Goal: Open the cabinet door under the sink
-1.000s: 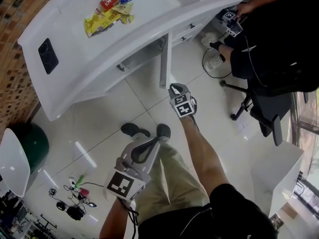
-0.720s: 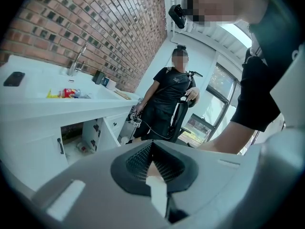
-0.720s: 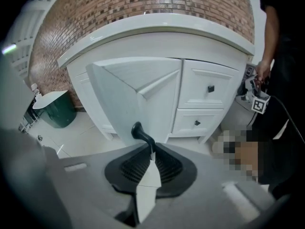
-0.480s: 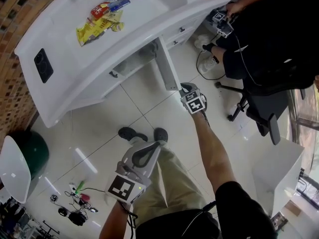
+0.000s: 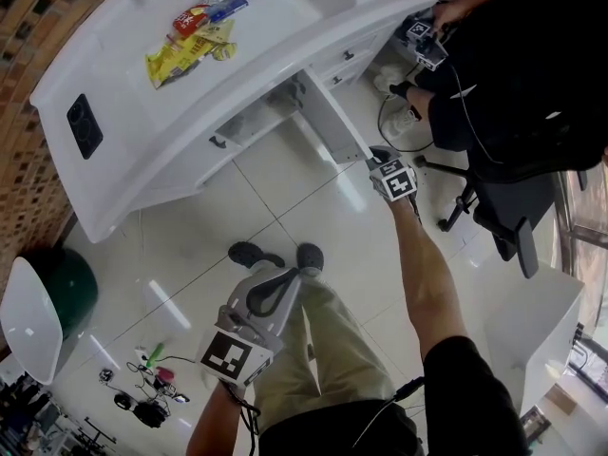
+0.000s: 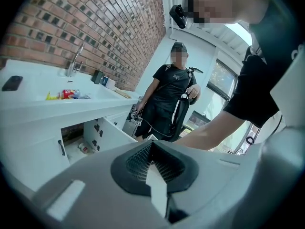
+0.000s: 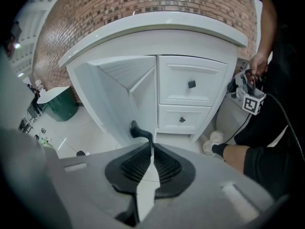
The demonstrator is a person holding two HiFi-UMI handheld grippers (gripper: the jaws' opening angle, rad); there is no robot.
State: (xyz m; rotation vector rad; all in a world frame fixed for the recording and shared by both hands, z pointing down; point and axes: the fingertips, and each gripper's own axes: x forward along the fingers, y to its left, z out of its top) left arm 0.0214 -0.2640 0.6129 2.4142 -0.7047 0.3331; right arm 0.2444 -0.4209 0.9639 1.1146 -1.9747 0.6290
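The white cabinet door under the sink counter stands swung out, well open. My right gripper is at the door's free edge, shut on its black handle, which sticks up between the jaws in the right gripper view. The door's inner face fills the left of that view. My left gripper hangs low by my thigh, shut with nothing in it. In the left gripper view the open door and the cabinet's dark opening show beyond the left gripper.
Two drawers sit right of the door. Snack packets and a phone lie on the counter. A person in black sits on an office chair at the right. A green bin and floor cables lie at the left.
The right gripper has moved right and away from the cabinet with the handle, and the door has swung further open. The left gripper has stayed by my thigh.
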